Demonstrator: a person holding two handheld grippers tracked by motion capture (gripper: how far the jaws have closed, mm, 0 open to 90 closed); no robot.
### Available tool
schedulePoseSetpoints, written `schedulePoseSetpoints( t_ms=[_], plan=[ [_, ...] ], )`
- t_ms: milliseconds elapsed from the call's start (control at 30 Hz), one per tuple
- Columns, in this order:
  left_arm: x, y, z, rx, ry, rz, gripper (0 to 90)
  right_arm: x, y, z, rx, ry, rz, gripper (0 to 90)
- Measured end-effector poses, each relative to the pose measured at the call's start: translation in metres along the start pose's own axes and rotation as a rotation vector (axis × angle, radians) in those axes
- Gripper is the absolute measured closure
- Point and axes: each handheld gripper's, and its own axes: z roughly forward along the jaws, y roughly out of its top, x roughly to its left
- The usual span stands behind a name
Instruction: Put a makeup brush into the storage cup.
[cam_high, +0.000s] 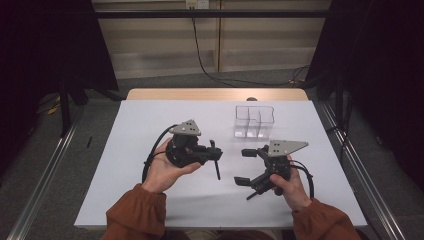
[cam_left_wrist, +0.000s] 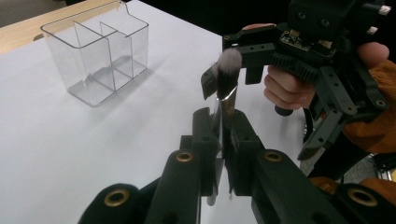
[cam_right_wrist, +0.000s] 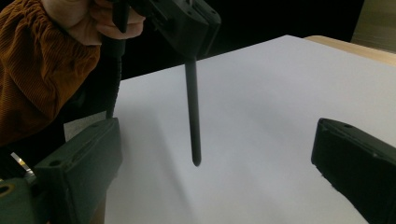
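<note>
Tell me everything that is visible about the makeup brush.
The makeup brush is slim, with a soft grey-white bristle head, a shiny metal collar and a long, thin black handle ending in a rounded tip. The left gripper is shut on it near the collar. It hangs upright, bristles up and handle tip down, above the white table without touching it.

Bare white tabletop (cam_high: 150, 130) lies open left and near; the clear three-compartment organizer (cam_high: 254, 121) blocks the far right.
</note>
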Motion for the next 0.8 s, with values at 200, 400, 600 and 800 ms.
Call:
schedulePoseSetpoints(
  t_ms=[200,400,600,800],
  plan=[
    [-0.003,-0.001,0.007,-0.007,-0.006,-0.005,83.9,0.003,0.002,0.007,0.014,0.023,-0.013,5.3],
    [-0.003,-0.002,0.010,-0.025,-0.005,-0.019,83.9,0.001,0.007,0.014,0.043,0.045,-0.018,10.1],
    [-0.001,-0.002,0.011,-0.032,-0.006,-0.020,83.9,-0.001,0.012,0.023,0.075,0.078,-0.013,16.0],
    [-0.003,-0.002,0.015,-0.040,-0.017,-0.024,83.9,-0.002,0.010,0.028,0.091,0.085,-0.007,26.9]
  ],
)
